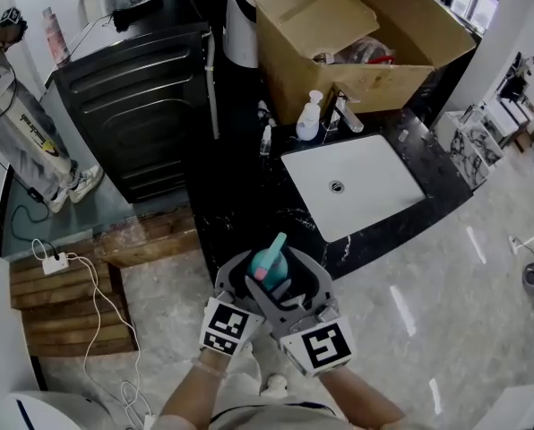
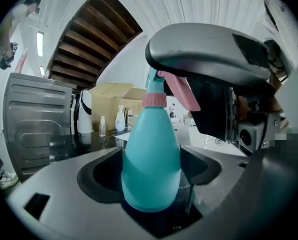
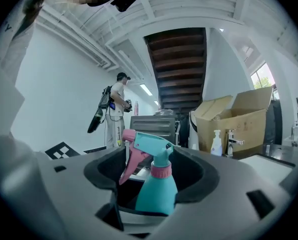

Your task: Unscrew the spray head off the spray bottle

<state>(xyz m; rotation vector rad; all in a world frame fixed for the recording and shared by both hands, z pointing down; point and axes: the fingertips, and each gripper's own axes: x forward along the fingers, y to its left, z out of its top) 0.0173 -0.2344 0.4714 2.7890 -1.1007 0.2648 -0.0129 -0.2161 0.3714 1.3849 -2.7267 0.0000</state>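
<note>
A teal spray bottle [image 1: 269,262] with a pink collar and pink trigger is held in the air, in front of the counter's near edge. My left gripper [image 1: 242,282] is shut on its body [image 2: 151,159], and the dark pads [image 2: 101,176] touch both sides. My right gripper [image 1: 305,285] surrounds the spray head [image 3: 150,143]. Its jaws stand wide, and gaps show between the pads [image 3: 106,171] and the head. The trigger [image 3: 129,156] points left in the right gripper view. The right gripper's grey body [image 2: 214,59] arches over the bottle top in the left gripper view.
Beyond the bottle lies a black stone counter [image 1: 240,195] with a white sink [image 1: 401,182], a faucet [image 1: 343,115] and a soap dispenser [image 1: 309,117]. An open cardboard box [image 1: 339,43] stands behind. A black appliance [image 1: 142,97] and a person [image 1: 7,106] are at left.
</note>
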